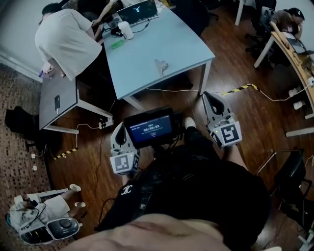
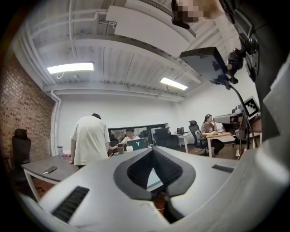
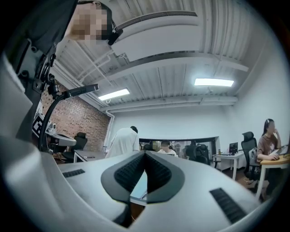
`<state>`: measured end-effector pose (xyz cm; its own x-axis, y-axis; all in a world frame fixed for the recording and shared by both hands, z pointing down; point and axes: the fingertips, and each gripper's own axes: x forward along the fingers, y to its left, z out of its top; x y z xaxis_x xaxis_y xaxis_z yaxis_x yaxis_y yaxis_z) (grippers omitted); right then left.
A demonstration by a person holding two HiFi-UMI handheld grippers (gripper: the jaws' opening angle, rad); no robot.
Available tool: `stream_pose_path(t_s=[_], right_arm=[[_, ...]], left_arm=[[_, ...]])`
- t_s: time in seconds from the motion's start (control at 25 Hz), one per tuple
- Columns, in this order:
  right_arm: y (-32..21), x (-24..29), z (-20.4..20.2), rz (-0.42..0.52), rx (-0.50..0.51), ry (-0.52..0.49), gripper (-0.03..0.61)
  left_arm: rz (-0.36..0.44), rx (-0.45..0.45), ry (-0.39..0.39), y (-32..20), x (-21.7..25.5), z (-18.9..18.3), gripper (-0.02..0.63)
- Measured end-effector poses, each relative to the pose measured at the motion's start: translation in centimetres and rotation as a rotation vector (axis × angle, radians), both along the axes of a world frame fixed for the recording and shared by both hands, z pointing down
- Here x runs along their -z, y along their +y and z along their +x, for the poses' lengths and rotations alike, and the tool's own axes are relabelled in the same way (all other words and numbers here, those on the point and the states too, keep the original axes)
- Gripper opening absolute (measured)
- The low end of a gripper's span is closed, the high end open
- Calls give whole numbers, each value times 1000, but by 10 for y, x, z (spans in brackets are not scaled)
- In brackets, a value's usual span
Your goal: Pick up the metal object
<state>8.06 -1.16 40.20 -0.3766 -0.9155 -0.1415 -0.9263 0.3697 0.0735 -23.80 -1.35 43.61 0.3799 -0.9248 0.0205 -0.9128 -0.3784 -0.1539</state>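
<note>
Metal object sits on the pale blue table, toward its near right part, alone on bare tabletop. It is small and shiny. A narrower bit seems to trail toward the near table edge, but it is too small to call the long axis for sure.

Writing: the laptop at the far end of the table shows a pale Y-shaped logo on its lid. The screen mounted in front of the wearer shows a line of timer-like digits, too small to read. Each gripper's cube carries black-and-white square markers. A small white mark on the wearer's black garment can't be read.

Left gripper and right gripper are held low over the wood floor, tips pointing toward the table. The object lies ahead of them, well apart from both, roughly between their two lines.

In each gripper view the jaws are pressed together at the tips with nothing between them: left gripper, right gripper. A person in a white shirt leans at the table's far left.
</note>
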Motion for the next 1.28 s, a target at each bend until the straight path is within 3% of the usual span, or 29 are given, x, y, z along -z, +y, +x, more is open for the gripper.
stream_pose_path(t_s=[0.24,0.56,0.88,1.12,1.28], right_arm=[[-79,-5,22,-2,20,-9,-21],[-194,17,36,29,132,-10,-21],[-271,18,60,65,146,-42,-21],[-287,16,37,27,214,-13,-21],[-287,8,37,18,207,-24,-21]], left_arm=[[-10,6,-39,-70,9,34,11],[30,88,21,-165,37,55,11],[76,127,24,-232,51,84,12],[41,161,29,-245,40,70,11],[38,174,20,-244,40,64,11]])
